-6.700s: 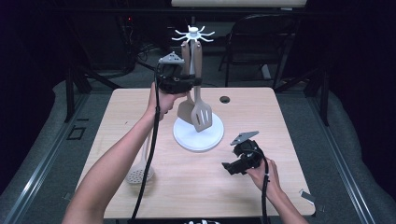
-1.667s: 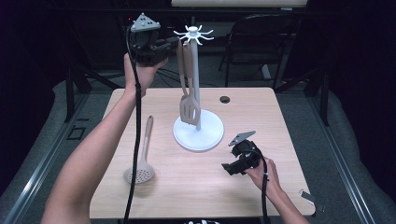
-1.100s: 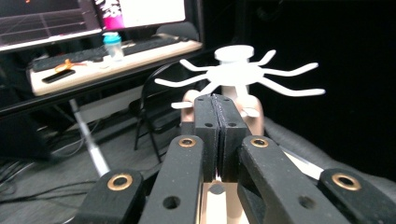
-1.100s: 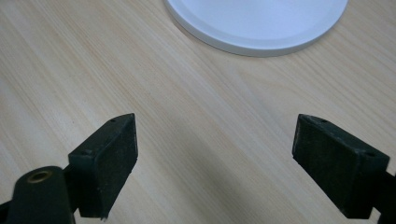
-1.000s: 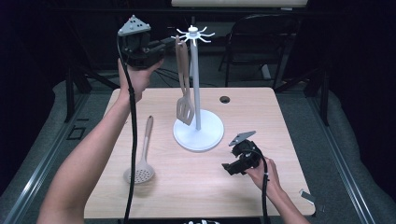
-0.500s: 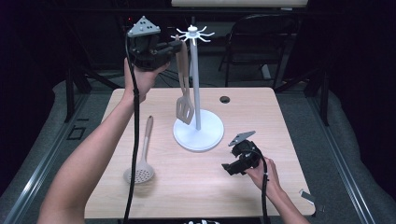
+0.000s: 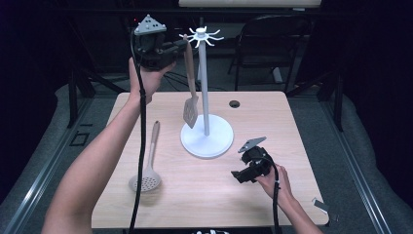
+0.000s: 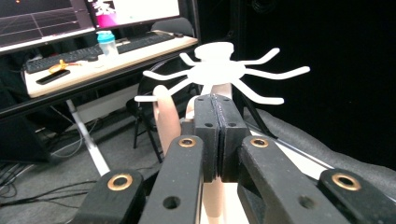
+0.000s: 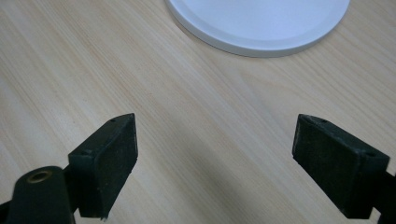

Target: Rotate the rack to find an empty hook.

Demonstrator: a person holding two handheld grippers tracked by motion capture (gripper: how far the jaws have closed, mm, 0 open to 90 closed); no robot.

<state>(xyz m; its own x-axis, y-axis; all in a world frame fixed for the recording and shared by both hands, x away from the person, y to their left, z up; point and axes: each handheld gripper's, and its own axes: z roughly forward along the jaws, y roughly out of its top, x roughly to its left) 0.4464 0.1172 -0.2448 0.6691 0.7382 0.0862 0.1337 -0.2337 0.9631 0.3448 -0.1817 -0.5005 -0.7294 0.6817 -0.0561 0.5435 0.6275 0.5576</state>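
Note:
A wooden slotted spatula [image 7: 189,110] hangs in the air beside the white rack pole [image 7: 204,87]. My left gripper [image 7: 179,46] is raised to the rack's spoked top [image 7: 200,36] and shut on the top of the spatula's handle [image 8: 166,116]. The white spoked hub [image 8: 219,71] sits just beyond the closed jaws. A wooden skimmer spoon [image 7: 146,179] lies flat on the table at the left. My right gripper [image 7: 242,174] rests low on the table, right of the rack's round base [image 7: 207,141], with its jaws wide apart over bare wood [image 9: 212,154].
The light wood table [image 7: 292,146] has a small black grommet [image 7: 234,104] at the back. A dark chair [image 7: 272,44] stands behind it. A desk with keyboard and monitors [image 8: 93,46] lies beyond the rack. The base's rim [image 9: 261,44] lies just ahead of the right jaws.
Over the last second my left gripper has shifted right, bringing the spatula's handle top close to the rack's spokes. The right gripper and the skimmer spoon have stayed put.

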